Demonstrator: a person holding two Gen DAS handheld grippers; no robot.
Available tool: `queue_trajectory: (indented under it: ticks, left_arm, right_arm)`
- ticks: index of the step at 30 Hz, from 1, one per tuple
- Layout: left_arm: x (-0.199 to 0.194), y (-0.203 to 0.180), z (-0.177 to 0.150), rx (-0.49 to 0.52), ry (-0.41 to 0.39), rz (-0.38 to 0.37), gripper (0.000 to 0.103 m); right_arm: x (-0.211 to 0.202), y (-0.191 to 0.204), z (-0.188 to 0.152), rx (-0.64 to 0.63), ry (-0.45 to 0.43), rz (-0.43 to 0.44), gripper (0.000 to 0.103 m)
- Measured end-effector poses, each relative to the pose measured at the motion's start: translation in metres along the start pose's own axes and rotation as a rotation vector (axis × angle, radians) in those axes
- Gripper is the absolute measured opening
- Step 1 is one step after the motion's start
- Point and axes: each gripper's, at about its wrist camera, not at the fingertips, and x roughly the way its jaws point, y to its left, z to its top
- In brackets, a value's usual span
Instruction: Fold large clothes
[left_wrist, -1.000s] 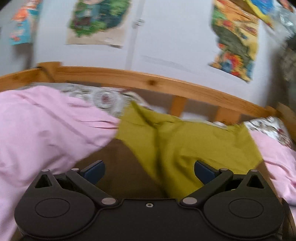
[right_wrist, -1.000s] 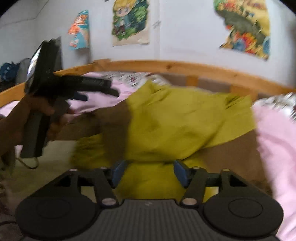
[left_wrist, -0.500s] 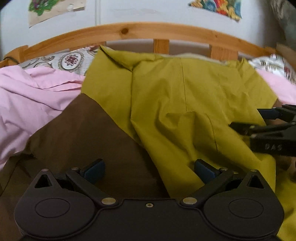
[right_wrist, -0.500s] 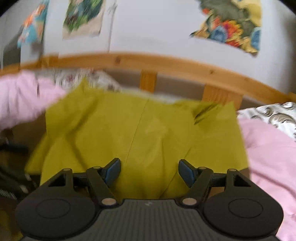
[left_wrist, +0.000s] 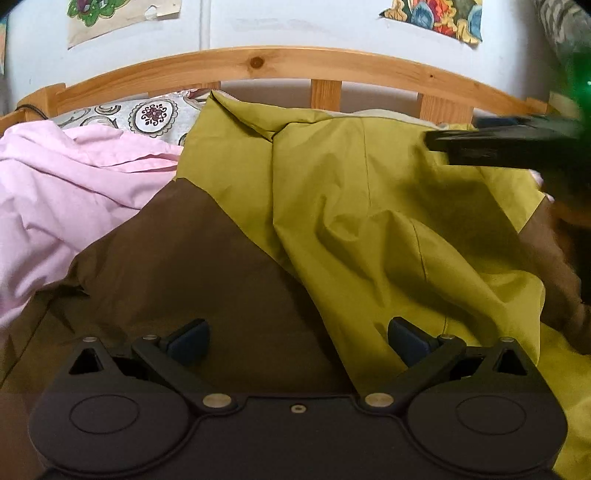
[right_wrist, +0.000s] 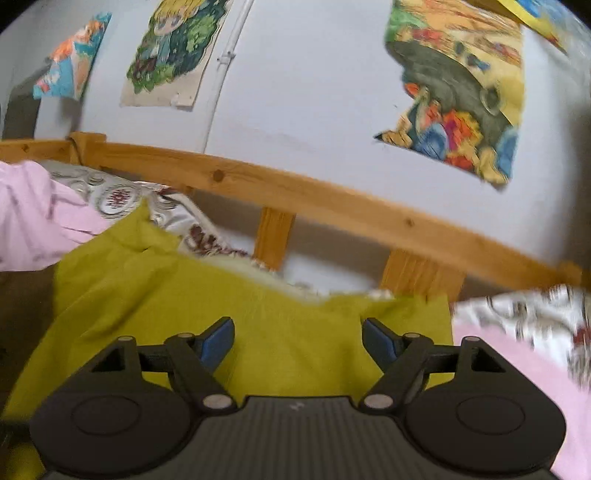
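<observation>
Left tool (left_wrist: 298, 338): jaws are standing wide apart, gripping nothing, hovering low over the seam where brown cloth meets olive.
Right tool (right_wrist: 297, 340): jaws are gaping too, holding nothing, hanging over the garment's far part; in the left view its dark body (left_wrist: 506, 142) is showing blurred over the garment's right side.
Olive garment (left_wrist: 369, 206): lying spread and creased on the bed, reaching up towards the headboard, with one fold running down its middle.
Garment edges: the left edge is slanting across the brown cloth (left_wrist: 192, 266); the far corner (right_wrist: 142, 221) is sitting against the patterned pillow (left_wrist: 147, 114).
Pink bedding (left_wrist: 62, 188): bunching up to the left; more pink (right_wrist: 517, 387) is lying to the right.
Headboard (left_wrist: 295, 66): wooden rail and slats are closing off the far side.
Room to move: the brown cloth in front of the left tool is lying flat and uncovered.
</observation>
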Motion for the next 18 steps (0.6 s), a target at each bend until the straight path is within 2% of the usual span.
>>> queue_trajectory:
  ticks: [5, 8, 12, 18]
  left_arm:
    - [-0.006, 0.003, 0.001, 0.000, 0.004, -0.003, 0.102]
    - [-0.010, 0.008, 0.001, -0.014, 0.015, -0.021, 0.102]
    - [-0.024, 0.009, 0.003, -0.008, 0.016, -0.024, 0.102]
    - [-0.058, 0.000, 0.005, 0.082, -0.013, 0.002, 0.102]
  right_arm:
    - [0.059, 0.019, 0.001, -0.110, 0.082, -0.044, 0.082]
    - [0.067, 0.023, -0.003, -0.123, 0.107, -0.042, 0.082]
    - [0.044, 0.013, -0.001, -0.078, 0.095, 0.000, 0.084]
    - [-0.023, -0.002, 0.002, -0.027, 0.050, 0.057, 0.101]
